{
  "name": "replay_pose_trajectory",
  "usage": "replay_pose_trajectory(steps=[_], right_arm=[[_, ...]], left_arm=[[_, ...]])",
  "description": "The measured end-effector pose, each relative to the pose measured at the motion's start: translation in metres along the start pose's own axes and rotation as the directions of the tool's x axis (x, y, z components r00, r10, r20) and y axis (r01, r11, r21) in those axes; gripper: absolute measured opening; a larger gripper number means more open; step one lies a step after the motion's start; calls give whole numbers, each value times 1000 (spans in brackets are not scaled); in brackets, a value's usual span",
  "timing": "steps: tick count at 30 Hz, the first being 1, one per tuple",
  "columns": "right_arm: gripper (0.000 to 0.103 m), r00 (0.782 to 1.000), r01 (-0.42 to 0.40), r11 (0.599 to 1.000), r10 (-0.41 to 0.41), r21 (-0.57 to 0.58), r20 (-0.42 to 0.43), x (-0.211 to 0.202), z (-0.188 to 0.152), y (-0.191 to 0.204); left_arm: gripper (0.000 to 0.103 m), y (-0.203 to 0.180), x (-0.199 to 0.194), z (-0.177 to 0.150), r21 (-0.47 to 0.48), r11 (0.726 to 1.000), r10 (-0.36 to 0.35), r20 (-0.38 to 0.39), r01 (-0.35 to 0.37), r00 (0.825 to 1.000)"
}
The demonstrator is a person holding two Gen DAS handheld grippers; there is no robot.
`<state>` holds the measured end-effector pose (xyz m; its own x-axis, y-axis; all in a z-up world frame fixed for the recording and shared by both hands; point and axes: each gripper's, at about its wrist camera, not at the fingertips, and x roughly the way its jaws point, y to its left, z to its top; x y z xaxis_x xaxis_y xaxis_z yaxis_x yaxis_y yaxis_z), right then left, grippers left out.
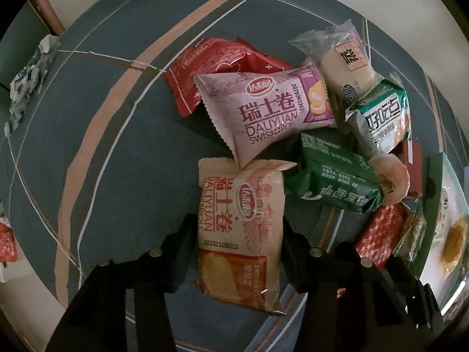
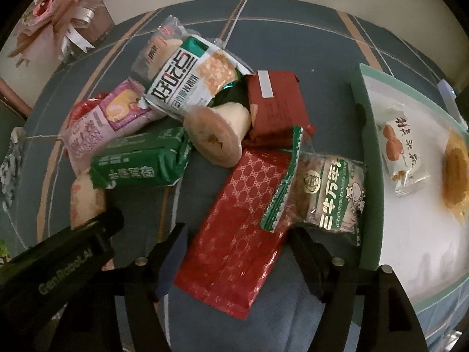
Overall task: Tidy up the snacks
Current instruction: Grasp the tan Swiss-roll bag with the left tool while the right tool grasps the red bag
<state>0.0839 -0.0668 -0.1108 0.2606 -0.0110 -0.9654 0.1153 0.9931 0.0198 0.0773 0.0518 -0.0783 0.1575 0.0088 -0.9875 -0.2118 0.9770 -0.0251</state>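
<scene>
From the left wrist, the left gripper (image 1: pixel 237 252) is pointing straight down over the orange Swiss roll packet (image 1: pixel 239 231), its fingers sitting against the packet's two long sides and clamping on it. The packet is lying on the blue tablecloth (image 1: pixel 117 117) with its top edge tucked under the pink Swiss roll packet (image 1: pixel 263 114). Most of the job is looking undone: the heap of snacks is sitting loose to the right, while open cloth is stretching away to the left, giving plenty of room to lift clear on that side. Over to the right wrist now: the right gripper (image 2: pixel 237 252) is hovering over the red patterned packet (image 2: pixel 243 228), fingers apart and flanking it, and I am not seeing the pads pressing on it. The white tray (image 2: pixel 372 135) is lying just right of the heap, holding only a small white packet (image 2: pixel 404 158) and a yellow pastry (image 2: pixel 455 176), so most sorting is remaining, I judge. The tray's raised rim is standing close to the green-striped biscuit packet (image 2: pixel 331 193), and the left gripper's black body is crowding the lower left corner.
</scene>
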Motion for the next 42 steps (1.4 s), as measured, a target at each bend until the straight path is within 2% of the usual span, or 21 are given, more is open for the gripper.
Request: replay_pose_trajectory(steps=[4, 8, 15, 16, 19, 22, 37, 39, 40, 42], right_arm=[[74, 1000, -1, 1000, 1, 7, 6, 4, 2, 2], [63, 1000, 10, 1000, -10, 6, 12, 1, -1, -3], [54, 1000, -8, 1000, 8, 23, 1, -15, -6, -16], [53, 1000, -10, 1000, 10, 23, -1, -18, -8, -18], [52, 1000, -25, 1000, 25, 16, -7, -24, -13, -20], [52, 1000, -20, 1000, 20, 2, -2, -29, -17, -19], [43, 998, -54, 998, 55, -11, 18, -64, -23, -24], [41, 998, -55, 998, 56, -22, 28, -71, -23, -25], [34, 998, -49, 998, 50, -26, 28, -73, -24, -26], [32, 999, -38, 999, 39, -37, 18, -73, -24, -25]], left_arm=[[55, 0, -3, -2, 0, 1000, 2, -1, -2, 1000], [55, 3, -3, -2, -6, 1000, 2, -6, -2, 1000], [55, 2, 0, -5, -3, 1000, 4, -6, -4, 1000], [50, 2, -1, -5, -4, 1000, -2, -3, 2, 1000], [41, 3, -9, -8, -1, 1000, -21, 12, 21, 1000], [38, 0, -15, -10, 11, 999, -35, 27, 34, 999], [37, 6, -58, -19, -6, 993, -119, 131, 121, 984], [37, 7, -63, -20, -7, 991, -130, 141, 132, 981], [37, 7, -65, -21, -7, 991, -135, 145, 137, 980], [37, 8, -67, -23, -4, 990, -138, 147, 140, 979]])
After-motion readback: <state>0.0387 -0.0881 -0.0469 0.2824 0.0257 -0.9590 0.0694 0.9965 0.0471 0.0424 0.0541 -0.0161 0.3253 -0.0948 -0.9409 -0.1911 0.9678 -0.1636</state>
